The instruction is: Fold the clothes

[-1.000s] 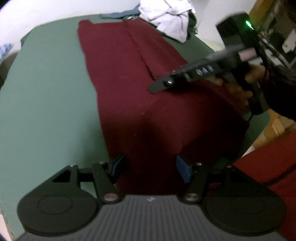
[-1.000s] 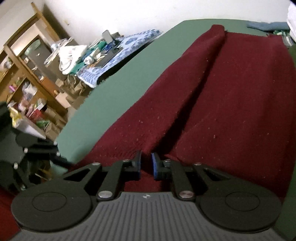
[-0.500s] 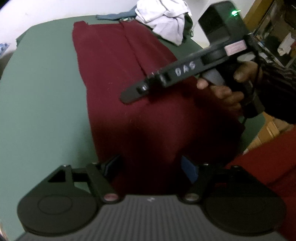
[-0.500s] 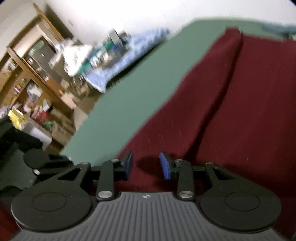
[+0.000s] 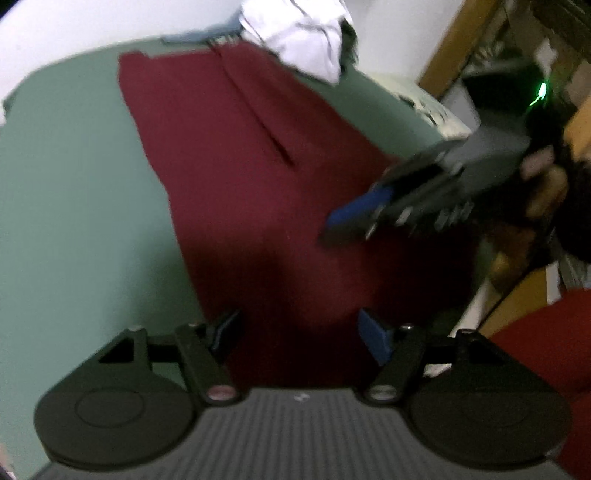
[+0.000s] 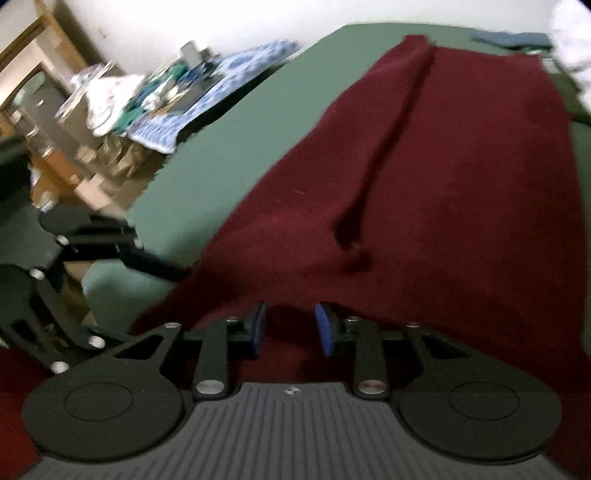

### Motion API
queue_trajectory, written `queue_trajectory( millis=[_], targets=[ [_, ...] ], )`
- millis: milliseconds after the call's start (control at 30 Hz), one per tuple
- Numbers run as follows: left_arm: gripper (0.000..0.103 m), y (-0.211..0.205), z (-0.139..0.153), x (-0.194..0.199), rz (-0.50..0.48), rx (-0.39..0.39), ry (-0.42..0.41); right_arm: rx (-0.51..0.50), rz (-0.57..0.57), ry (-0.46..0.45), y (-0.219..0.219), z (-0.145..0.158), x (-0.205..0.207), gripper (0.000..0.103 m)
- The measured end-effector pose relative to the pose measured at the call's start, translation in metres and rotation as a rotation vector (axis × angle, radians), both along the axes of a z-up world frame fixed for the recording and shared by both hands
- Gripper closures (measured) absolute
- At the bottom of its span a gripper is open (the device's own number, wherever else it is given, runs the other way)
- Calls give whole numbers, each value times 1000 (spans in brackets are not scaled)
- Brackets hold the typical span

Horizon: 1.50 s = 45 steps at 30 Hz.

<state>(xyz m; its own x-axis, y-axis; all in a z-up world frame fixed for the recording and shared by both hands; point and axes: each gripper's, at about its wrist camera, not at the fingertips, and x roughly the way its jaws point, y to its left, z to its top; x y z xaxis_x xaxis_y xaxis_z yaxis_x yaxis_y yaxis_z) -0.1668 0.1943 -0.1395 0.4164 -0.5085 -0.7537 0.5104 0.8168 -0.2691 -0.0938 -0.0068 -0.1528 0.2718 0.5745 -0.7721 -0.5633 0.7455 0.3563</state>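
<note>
A maroon garment [image 5: 236, 177] lies spread flat along a green table [image 5: 74, 206], its long axis running away from both cameras. A lengthwise crease or slit [image 5: 258, 122] runs down its far half; in the right wrist view the same line [image 6: 391, 133] ends in a small dark pucker near the middle of the cloth [image 6: 461, 184].

Left gripper [image 5: 299, 332]: jaws spread wide, nothing between the blue pads [image 5: 375, 338]. It hovers over the near end of the garment, close to the garment's left edge, where cloth meets bare table.

Right gripper [image 6: 290, 326]: jaws parted with a clear gap, nothing clamped. The pads [image 6: 325, 326] sit just above the near edge of the garment (contact with the cloth cannot be confirmed). In the left wrist view this tool [image 5: 417, 199] appears blurred at the right, held in a hand [image 5: 543, 188], pointing down and left over the garment's right side; one blue pad is visible. A green light [image 5: 541, 90] glows on its body.

Beyond the garment's far end lies a heap of white cloth [image 5: 299, 33], with a blue item [image 6: 509, 38] beside it. Left of the table stand a cluttered surface under a blue-and-white patterned cloth [image 6: 192, 110] and wooden shelving [image 6: 33, 74].
</note>
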Motion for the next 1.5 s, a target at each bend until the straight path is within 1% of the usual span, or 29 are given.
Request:
queue_trajectory(
  millis=[67, 100, 133, 200, 300, 367, 400, 433, 467, 500, 533, 567, 600, 633, 700, 767, 867, 933, 1000, 1067, 1100, 1167, 1200, 1267, 1300, 1367, 1433, 1467, 1500],
  targets=[
    [29, 2, -4, -5, -27, 8, 12, -7, -72, 11, -15, 3, -12, 71],
    [29, 3, -6, -7, -40, 11, 18, -10, -107, 10, -22, 5, -19, 70],
    [29, 4, -8, -10, -53, 15, 25, -15, -134, 9, -27, 6, -24, 68],
    [29, 5, -12, -14, -78, 22, 35, -27, -184, 10, -36, 7, -33, 66],
    [29, 3, -5, -12, -84, 17, 14, -15, -219, -25, -33, 4, -38, 66],
    [29, -3, -6, -11, -100, 34, 16, -63, -153, -73, -19, 0, -41, 62],
    [29, -4, -6, -12, -107, 49, 15, -88, -109, -96, -13, -2, -42, 56],
    [28, -5, -6, -15, -105, 67, 15, -99, -54, -118, -8, -6, -44, 48],
    [28, -6, -6, -18, -101, 83, 16, -112, -3, -144, -4, -9, -46, 45],
    [28, -7, -7, -20, -84, 91, 24, -131, 35, -179, -4, -11, -49, 46],
    [27, -8, -7, -22, -68, 99, 31, -150, 56, -209, -2, -12, -49, 55],
    [27, -8, -7, -24, -53, 103, 34, -169, 78, -239, 0, -13, -49, 62],
    [27, -10, -8, -25, -35, 114, 36, -180, 94, -260, -1, -13, -48, 84],
    [28, -12, -9, -25, -12, 126, 40, -169, 91, -253, -6, -13, -44, 96],
    [28, -20, -8, -25, 24, 132, 40, -131, 81, -232, -22, -9, -37, 97],
    [28, -27, -5, -27, 50, 130, 36, -105, 100, -245, -33, 0, -41, 97],
    [25, -38, -5, -31, 73, 138, 40, -76, 173, -219, -47, 10, -45, 97],
    [25, -46, -9, -32, 81, 157, 47, -97, 206, -222, -48, 5, -47, 97],
    [20, -54, -12, -33, 84, 180, 49, -125, 238, -220, -50, -3, -48, 97],
    [20, -62, -13, -34, 87, 202, 50, -111, 246, -214, -53, -6, -49, 97],
    [23, -64, -8, -33, 87, 212, 38, -94, 230, -201, -55, -7, -47, 96],
    [27, -67, 3, -32, 86, 233, 14, -59, 196, -176, -61, -8, -42, 84],
    [27, -69, 8, -31, 86, 241, -1, -40, 172, -169, -69, -5, -41, 76],
    [27, -73, 22, -21, 104, 221, -51, 4, 94, -165, -97, 0, -40, 75],
    [27, -74, 25, -15, 113, 212, -61, 13, 38, -148, -115, 0, -39, 75],
    [27, -82, 20, -1, 131, 201, -65, 24, -100, -101, -153, -2, -38, 75],
    [31, -88, 9, 11, 149, 213, -46, 18, -267, -64, -192, -5, -40, 71],
    [35, -91, 1, 16, 152, 217, -21, 7, -350, -53, -212, -5, -41, 71],
    [36, -95, -6, 20, 155, 221, -2, -17, -417, -57, -228, -4, -43, 71]
  ],
)
